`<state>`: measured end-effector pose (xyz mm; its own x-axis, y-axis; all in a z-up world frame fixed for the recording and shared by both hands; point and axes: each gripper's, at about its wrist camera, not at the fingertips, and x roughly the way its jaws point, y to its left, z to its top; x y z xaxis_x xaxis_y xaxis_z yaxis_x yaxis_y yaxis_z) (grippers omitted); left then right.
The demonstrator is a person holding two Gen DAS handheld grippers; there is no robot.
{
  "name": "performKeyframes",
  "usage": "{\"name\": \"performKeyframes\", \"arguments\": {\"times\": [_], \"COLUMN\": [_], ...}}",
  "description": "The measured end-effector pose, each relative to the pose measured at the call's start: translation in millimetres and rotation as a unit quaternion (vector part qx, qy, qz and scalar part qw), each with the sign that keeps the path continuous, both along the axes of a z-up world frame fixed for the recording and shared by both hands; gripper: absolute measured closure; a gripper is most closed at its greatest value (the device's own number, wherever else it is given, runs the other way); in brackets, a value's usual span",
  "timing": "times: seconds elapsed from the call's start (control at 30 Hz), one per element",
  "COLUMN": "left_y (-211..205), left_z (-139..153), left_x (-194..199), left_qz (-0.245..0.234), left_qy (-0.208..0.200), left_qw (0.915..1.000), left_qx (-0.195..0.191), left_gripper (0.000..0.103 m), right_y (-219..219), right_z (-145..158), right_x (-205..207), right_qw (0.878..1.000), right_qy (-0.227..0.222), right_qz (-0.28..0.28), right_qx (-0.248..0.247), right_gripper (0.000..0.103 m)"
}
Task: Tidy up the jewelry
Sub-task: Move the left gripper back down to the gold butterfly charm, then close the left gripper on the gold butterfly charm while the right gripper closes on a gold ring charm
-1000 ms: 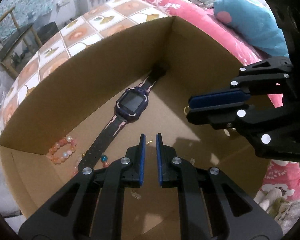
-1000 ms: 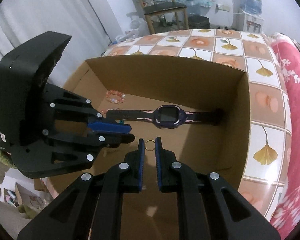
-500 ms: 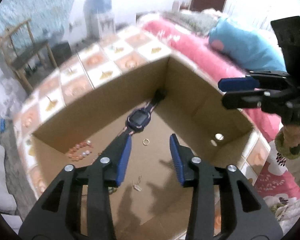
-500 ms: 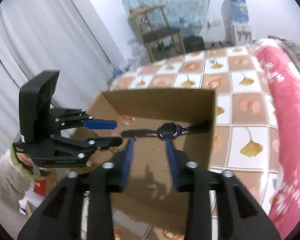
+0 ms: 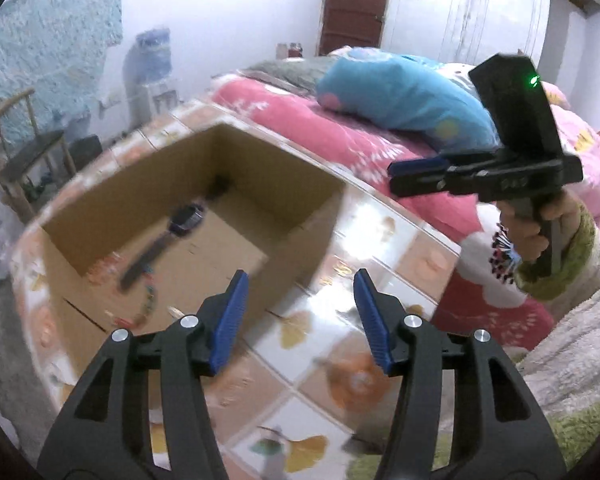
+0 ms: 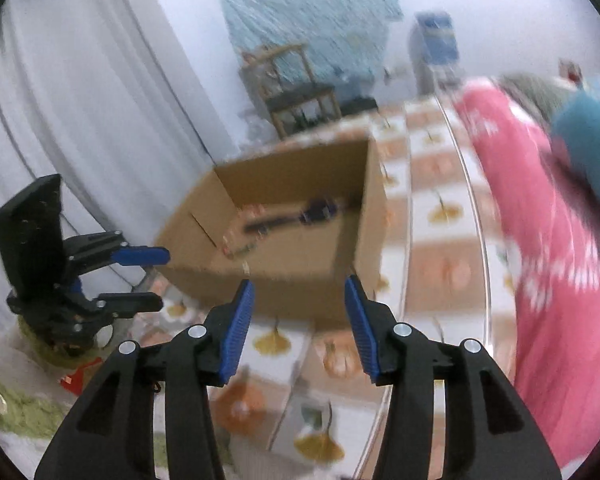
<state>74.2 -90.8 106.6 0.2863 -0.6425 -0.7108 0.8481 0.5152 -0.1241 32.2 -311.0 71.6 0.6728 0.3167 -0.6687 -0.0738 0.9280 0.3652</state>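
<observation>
Your left gripper (image 5: 300, 320) has its jaws opening with nothing between the blue pads, just patterned tabletop (image 5: 352, 380) underneath. Same for your right gripper (image 6: 298, 328): jaws opening, nothing in them, hanging over the near edge of the table on the near side of the cardboard box (image 6: 300, 240). In the left wrist view you can see your right hand (image 5: 532, 228) wrapped round the handle, sleeve cut off by the frame edge.

The jewelry's all down in the box. The watch (image 5: 186, 218) lies across the floor toward the far corner, its far strap end lost in shadow. The beads (image 5: 150, 296) near the strap are just a colourful smear, so you can't really tell pieces apart. Everything's motion-blurred. To the right of the table there's the pink bedding (image 6: 540, 240).
</observation>
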Motion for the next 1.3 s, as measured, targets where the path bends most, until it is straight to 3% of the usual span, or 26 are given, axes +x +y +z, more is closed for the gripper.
{"name": "performKeyframes", "arguments": {"times": [0.2, 0.43, 0.53, 0.73, 0.97, 1.1, 1.3], "left_y": [-29.6, -72.9, -85.9, -98.9, -103.8, -106.6, -106.7], "left_z": [-49.0, -97.1, -105.1, -118.2, -122.7, -128.5, -129.3], "left_x": [-3.5, -17.1, -19.5, -10.0, -1.8, -1.7, 2.2], "left_qz": [-0.002, -0.032, -0.045, -0.051, -0.050, -0.056, -0.056], "left_qy": [0.015, -0.049, -0.066, -0.059, -0.051, -0.046, -0.041], "left_qw": [0.9997, 0.9953, 0.9933, 0.9926, 0.9931, 0.9921, 0.9927], "left_qx": [0.021, 0.078, 0.084, 0.093, 0.093, 0.102, 0.099], "left_gripper": [0.052, 0.052, 0.053, 0.073, 0.076, 0.086, 0.088], "right_y": [-1.6, 5.3, 6.7, 9.6, 6.2, 6.9, 4.4], "right_z": [-44.3, -80.7, -90.0, -99.0, -100.7, -102.2, -102.3], "right_x": [4.4, 17.8, 21.8, 26.9, 25.0, 26.4, 27.0], "right_qw": [0.999, 0.996, 0.995, 0.995, 0.995, 0.995, 0.995], "right_qy": [0.048, 0.088, 0.097, 0.102, 0.100, 0.101, 0.101], "right_qz": [-0.019, -0.008, -0.005, 0.001, 0.004, 0.006, 0.003], "right_qx": [-0.001, -0.014, -0.015, -0.016, -0.006, -0.012, -0.009], "right_gripper": [0.057, 0.071, 0.074, 0.077, 0.077, 0.077, 0.077]}}
